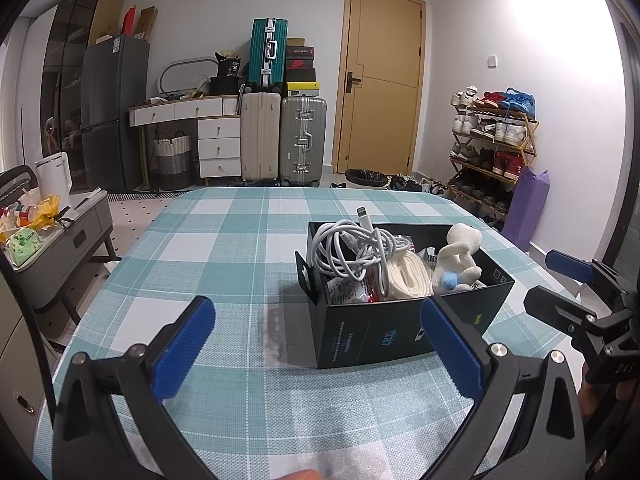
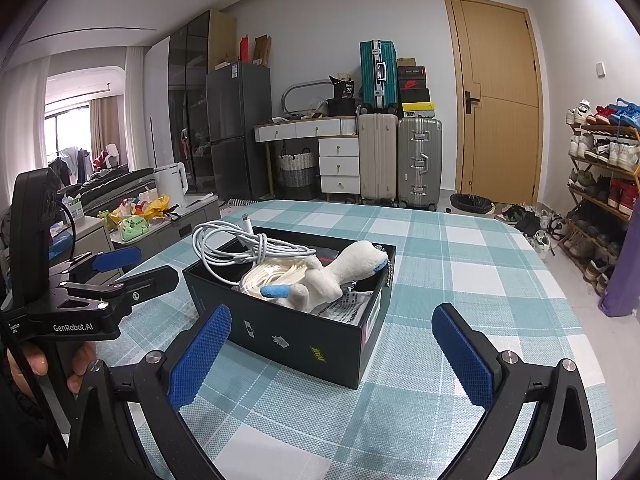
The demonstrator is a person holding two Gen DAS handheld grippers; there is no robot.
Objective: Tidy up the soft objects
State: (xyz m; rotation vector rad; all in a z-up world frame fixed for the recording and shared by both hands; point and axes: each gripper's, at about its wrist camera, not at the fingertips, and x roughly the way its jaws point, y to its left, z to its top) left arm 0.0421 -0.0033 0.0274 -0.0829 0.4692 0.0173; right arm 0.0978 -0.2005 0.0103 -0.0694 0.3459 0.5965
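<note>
A black box sits on the checked tablecloth, and every position below is given relative to it. The box is open at the top and holds the soft objects. A coiled white cable fills the far-left part of the box and rises above its rim, with one plug end sticking up. A folded white strap lies in the middle of the box, beside the cable. A white plush with a blue patch sits at the right end of the box in the left wrist view; in the right wrist view the plush lies across the near half of the box, on top of the strap. Printed packets lie flat on the box floor under the plush. The left gripper hovers in front of the box, its blue-padded fingers spread wide apart and clamped on nothing; its right finger overlaps the box's near right corner in the view. The right gripper hovers on the near-right side of the box, its fingers also spread wide and empty. Neither gripper touches the box contents. Behind the box, past the table edge, stand suitcases, a door and, to the right, a shoe rack.
</note>
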